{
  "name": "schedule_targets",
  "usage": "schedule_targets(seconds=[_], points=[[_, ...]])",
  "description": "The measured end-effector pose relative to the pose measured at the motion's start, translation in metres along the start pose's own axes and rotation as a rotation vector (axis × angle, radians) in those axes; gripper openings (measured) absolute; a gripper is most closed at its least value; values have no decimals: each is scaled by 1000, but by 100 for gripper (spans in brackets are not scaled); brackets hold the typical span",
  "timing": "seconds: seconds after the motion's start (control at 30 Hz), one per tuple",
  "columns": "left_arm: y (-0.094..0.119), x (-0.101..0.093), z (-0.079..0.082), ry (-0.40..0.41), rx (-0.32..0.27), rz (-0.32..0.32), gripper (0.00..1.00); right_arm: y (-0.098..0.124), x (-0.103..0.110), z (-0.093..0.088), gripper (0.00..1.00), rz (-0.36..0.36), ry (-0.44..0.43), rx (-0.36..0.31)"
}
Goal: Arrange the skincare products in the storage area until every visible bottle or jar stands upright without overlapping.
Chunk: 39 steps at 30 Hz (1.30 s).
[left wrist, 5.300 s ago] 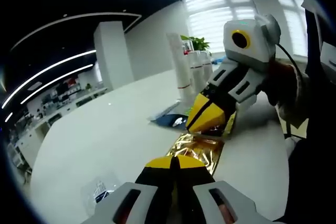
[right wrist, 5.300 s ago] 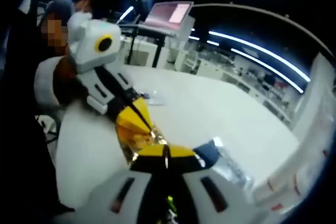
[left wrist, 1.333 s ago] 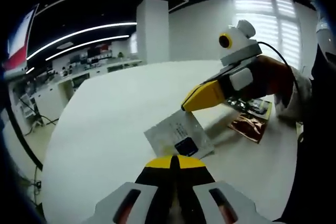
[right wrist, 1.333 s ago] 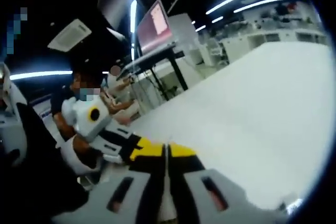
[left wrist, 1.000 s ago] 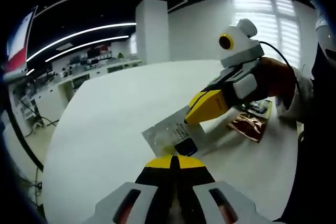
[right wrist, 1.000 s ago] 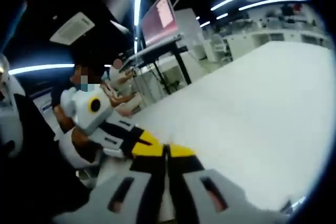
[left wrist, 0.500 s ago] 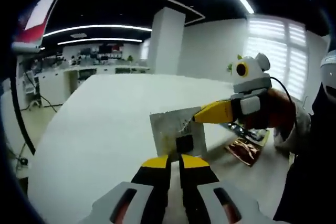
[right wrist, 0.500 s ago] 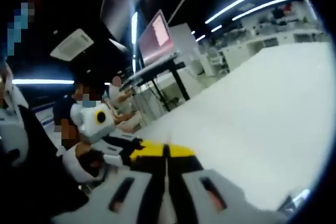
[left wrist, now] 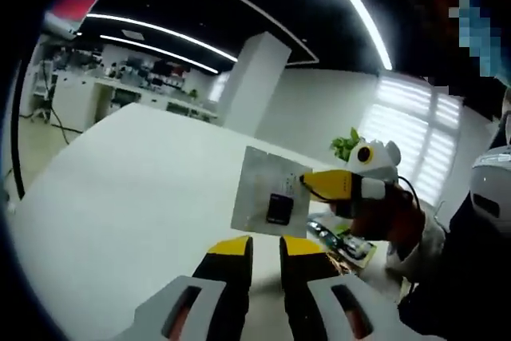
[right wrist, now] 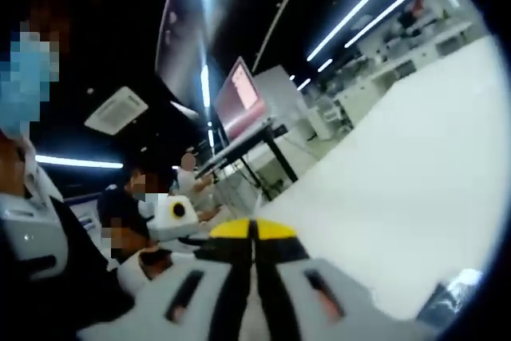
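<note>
Lifted since a moment ago, the silver sachet (left wrist: 270, 203) hangs above the white table (left wrist: 120, 181), pinched by the right gripper (left wrist: 307, 183); the left gripper (left wrist: 263, 243), below the sachet, stands narrowly parted, empty.

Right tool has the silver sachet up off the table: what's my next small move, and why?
Probably lower the silver sachet to a bare patch of the white table. The right tool pinches its edge in mid-air, and the left tool stands open just beneath.
</note>
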<state>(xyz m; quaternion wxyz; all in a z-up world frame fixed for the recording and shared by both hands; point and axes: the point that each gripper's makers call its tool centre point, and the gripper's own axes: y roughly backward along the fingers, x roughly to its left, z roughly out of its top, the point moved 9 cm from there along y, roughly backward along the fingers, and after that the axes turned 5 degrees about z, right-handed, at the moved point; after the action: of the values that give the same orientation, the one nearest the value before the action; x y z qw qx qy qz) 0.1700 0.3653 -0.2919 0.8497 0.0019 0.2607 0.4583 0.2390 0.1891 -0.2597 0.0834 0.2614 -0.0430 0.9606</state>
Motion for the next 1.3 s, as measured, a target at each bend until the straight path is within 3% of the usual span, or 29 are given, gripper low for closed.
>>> schedule_targets(seconds=[0.17,0.37,0.57,0.8,1.0,1.3], points=[[1,-2,0,65,-32,-36,12,8,0,-1,0,-17,3,-10],[-1,-9,1,58,-39,-66,12,19,-1,-4,0,-50,14,-7],[-6,-22,8,106,-66,-195,12,32,-3,-3,0,-80,3,-41],[-9,-35,14,138,-106,-260,13,42,-1,-4,0,-107,10,-47],[-13,-38,12,152,-100,-240,8,50,3,-7,0,-117,15,-51],[-29,-38,12,183,-79,-216,2,59,5,-14,0,-148,78,26]])
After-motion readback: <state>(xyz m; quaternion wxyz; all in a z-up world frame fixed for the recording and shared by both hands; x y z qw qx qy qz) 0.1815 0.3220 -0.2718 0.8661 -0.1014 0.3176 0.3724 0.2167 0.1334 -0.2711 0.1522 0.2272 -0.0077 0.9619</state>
